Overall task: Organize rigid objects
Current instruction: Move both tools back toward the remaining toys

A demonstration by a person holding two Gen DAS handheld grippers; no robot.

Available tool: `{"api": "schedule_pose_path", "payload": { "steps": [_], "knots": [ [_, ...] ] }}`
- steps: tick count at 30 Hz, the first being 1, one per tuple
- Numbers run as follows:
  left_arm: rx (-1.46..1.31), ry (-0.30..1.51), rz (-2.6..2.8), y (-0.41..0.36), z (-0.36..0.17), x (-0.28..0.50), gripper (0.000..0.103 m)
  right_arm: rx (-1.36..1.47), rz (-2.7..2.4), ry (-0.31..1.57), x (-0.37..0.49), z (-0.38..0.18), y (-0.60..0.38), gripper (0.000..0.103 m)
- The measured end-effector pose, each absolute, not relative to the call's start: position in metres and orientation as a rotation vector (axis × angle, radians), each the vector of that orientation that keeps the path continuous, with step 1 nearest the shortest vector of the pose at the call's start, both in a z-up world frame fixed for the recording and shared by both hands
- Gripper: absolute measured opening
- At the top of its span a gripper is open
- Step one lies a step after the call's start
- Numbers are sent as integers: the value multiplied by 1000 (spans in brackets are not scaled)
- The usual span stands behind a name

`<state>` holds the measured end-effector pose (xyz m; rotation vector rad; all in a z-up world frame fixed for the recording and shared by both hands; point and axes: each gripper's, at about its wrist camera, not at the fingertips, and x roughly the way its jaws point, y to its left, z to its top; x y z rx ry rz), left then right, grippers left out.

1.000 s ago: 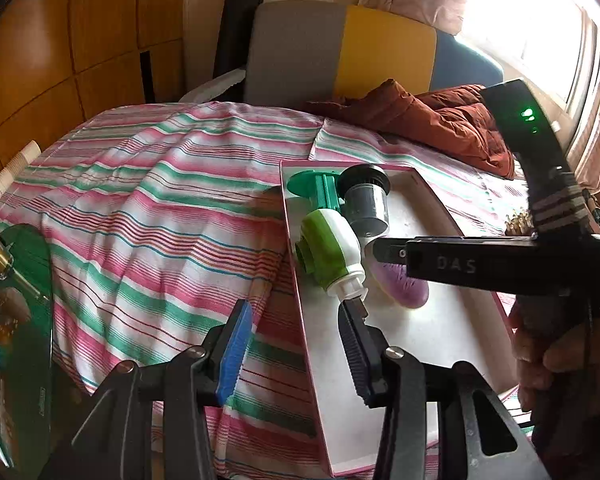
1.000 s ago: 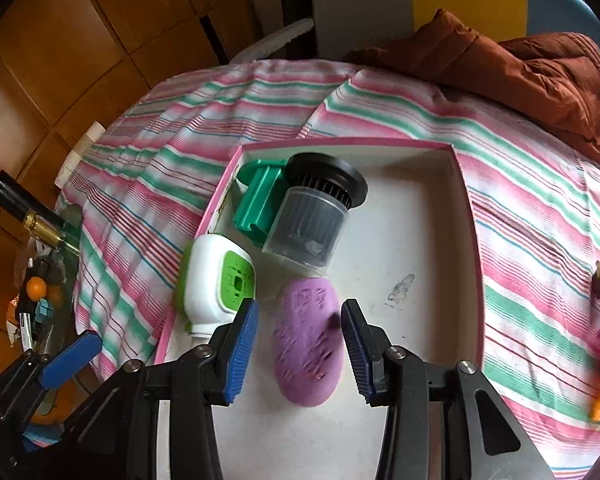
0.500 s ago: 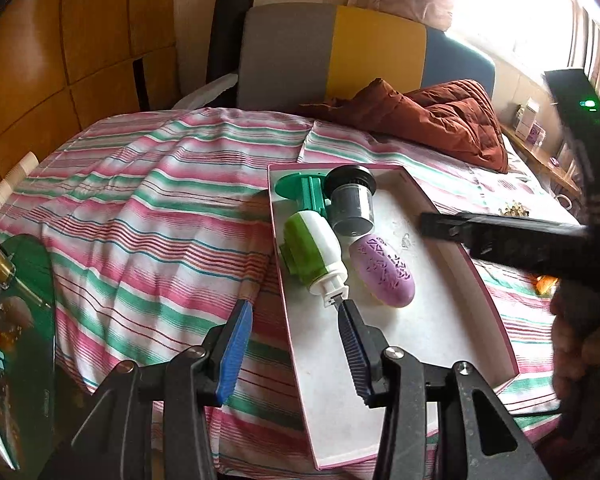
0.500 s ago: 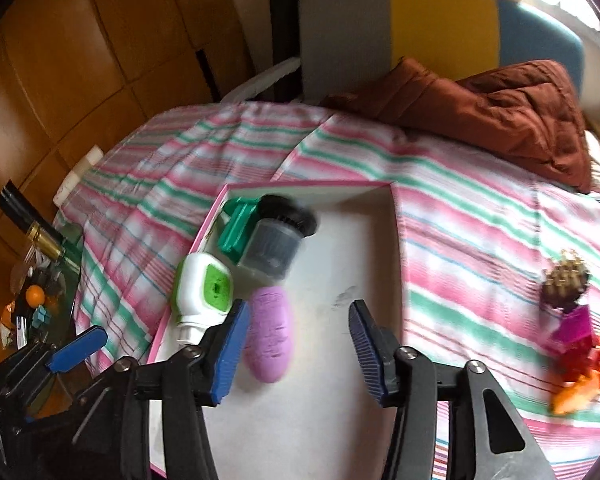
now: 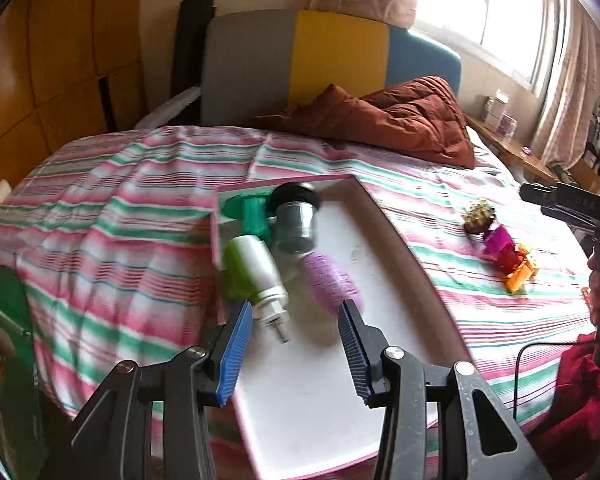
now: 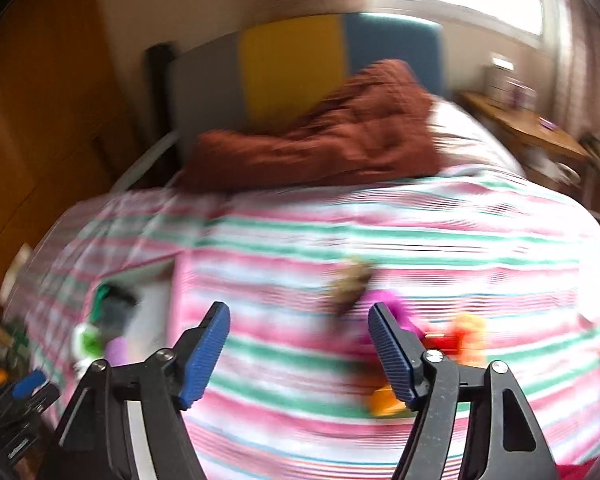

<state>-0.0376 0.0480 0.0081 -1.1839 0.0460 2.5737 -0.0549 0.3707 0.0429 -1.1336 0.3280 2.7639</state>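
Note:
A pink-rimmed white tray (image 5: 320, 400) lies on the striped bedspread (image 5: 120, 220). At its far end sit a green spool (image 5: 252, 210), a black-capped clear jar (image 5: 294, 220), a green-and-white bottle (image 5: 252, 272) and a purple oval (image 5: 328, 284). My left gripper (image 5: 296, 312) hovers open above the tray, just short of the bottle's nozzle, its pads pressing on nothing. My right gripper (image 6: 298, 312) is over the bedspread to the right of the tray, jaws opening and empty. Just beyond it lie a brown spiky toy (image 6: 350, 284) and magenta (image 6: 392, 304) and orange (image 6: 470, 336) pieces, all blurred.
A rust-brown quilt (image 5: 380, 120) is heaped at the grey, yellow and blue headboard (image 5: 300, 52). A green glass side table (image 5: 4, 320) with small items stands at the left. A wooden shelf (image 5: 512, 148) runs under the window. Red cloth (image 5: 580, 400) lies at the lower right.
My right gripper left the purple oval in the tray, widened its jaws and swung right and up toward the toys. My left gripper shifted a little right over the tray.

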Motion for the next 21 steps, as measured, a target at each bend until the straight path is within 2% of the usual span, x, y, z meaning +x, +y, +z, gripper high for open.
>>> {"api": "schedule_pose_path", "payload": {
  "steps": [5, 13, 21],
  "knots": [
    [-1204, 22, 2479, 74, 10, -43, 45, -1019, 2559, 470, -32, 35, 453, 77],
    [-1162, 156, 2307, 153, 13, -41, 45, -982, 2306, 762, -3, -2, 530, 77],
    [-1178, 230, 2089, 241, -7, -39, 45, -1017, 2318, 792, -5, 0, 529, 80]
  ]
}}
